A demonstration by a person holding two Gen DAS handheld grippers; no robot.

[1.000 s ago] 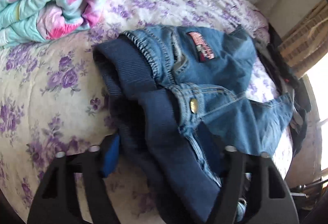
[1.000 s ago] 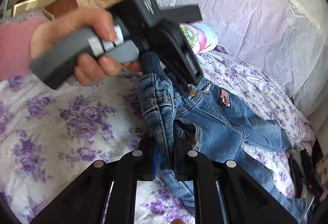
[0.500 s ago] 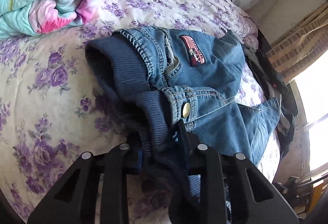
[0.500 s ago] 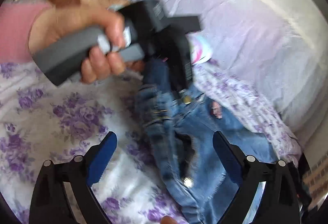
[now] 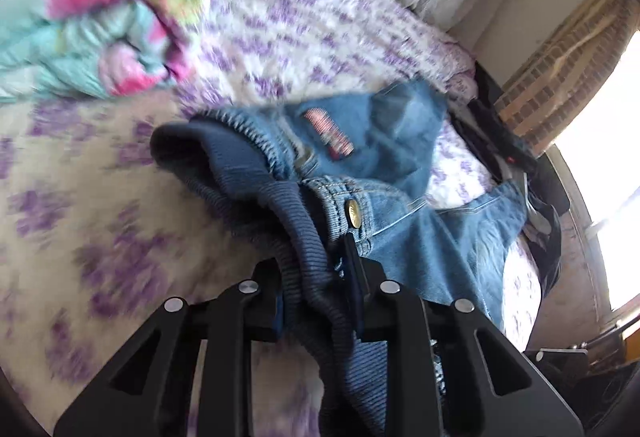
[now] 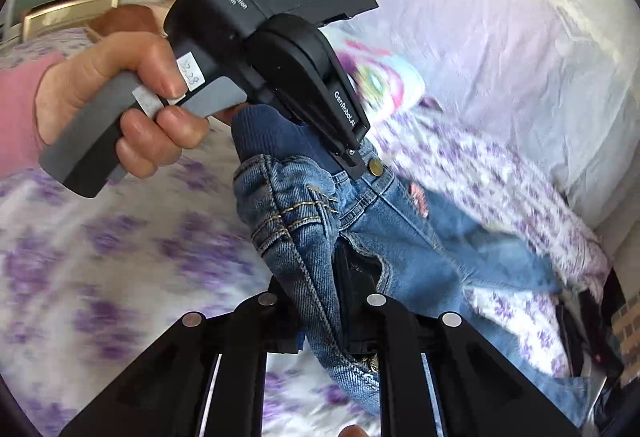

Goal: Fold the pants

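Gripping the ribbed navy waistband (image 5: pixel 296 221) of the pants (image 5: pixel 404 165), the left gripper (image 5: pixel 320 301) has its jaws clamped together on the fabric just below the brass button (image 5: pixel 353 212); the pants are small blue denim jeans, bunched at the waist, lying on the floral bedsheet (image 5: pixel 80 237). Relative to the button, a red patch (image 5: pixel 329 133) sits above it on the denim, and one leg trails to the right toward a dark heap of clothing (image 5: pixel 516 157) at the bed edge; a rolled multicoloured quilt (image 5: pixel 104 33) lies well above and to the left of the button, apart from the pants.

Right wrist view: the right gripper (image 6: pixel 328 317) has just been closing and now pinches a stitched denim fold (image 6: pixel 288 213) of the pants, with fabric between its fingers; the fold stands raised off the bedsheet. Above and left of the button (image 6: pixel 375 168), a hand (image 6: pixel 120 105) in a pink sleeve (image 6: pixel 20 109) holds the grey handle of the left gripper's black body, whose tip meets the waistband just beside the button; the jaws there are hidden by cloth. To the right of the button, a pale sheet-covered surface (image 6: pixel 500 37) rises behind the bed.
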